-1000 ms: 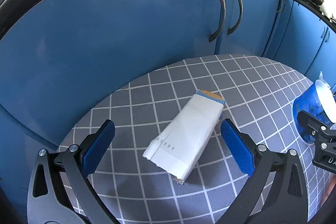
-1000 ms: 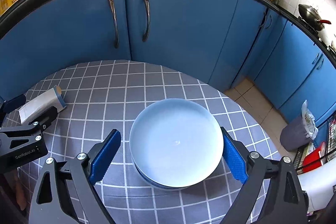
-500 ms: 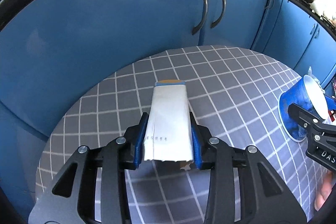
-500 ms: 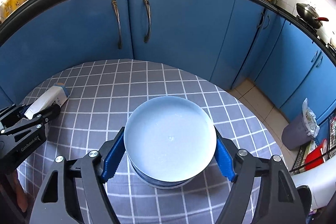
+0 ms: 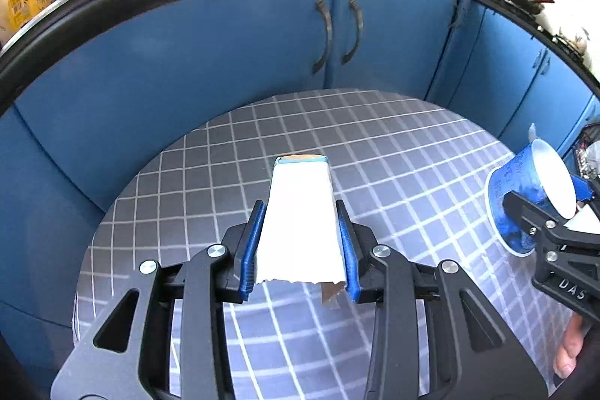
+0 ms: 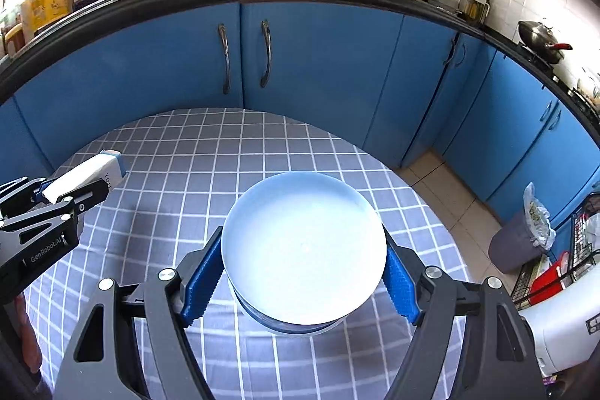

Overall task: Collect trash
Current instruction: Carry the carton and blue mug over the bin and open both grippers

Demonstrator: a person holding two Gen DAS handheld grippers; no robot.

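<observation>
A white carton (image 5: pixel 300 231) with a blue end and a torn near end sits lengthwise between the blue pads of my left gripper (image 5: pixel 299 212), which is shut on it above the round checkered table (image 5: pixel 375 137). A blue paper cup (image 6: pixel 300 212) with a white inside is clamped by its sides in my right gripper (image 6: pixel 302 242), mouth facing the camera. In the left wrist view the cup (image 5: pixel 517 182) hangs tilted at the right edge in the right gripper (image 5: pixel 551 199). In the right wrist view the carton (image 6: pixel 86 171) and the left gripper (image 6: pixel 63 184) show at the far left.
Blue cabinet doors (image 6: pixel 318 70) curve around the table's far side under a cluttered black counter. On the floor at the right stands a grey bin (image 6: pixel 521 238) with a bag liner, beside a wire rack (image 6: pixel 577 250). A person's fingers (image 5: pixel 566 351) show at the lower right.
Both grippers went from open to shut, the left on the carton, the right on the cup. The carton turned straight between the pads, and both hands rose and drew back with their loads.
</observation>
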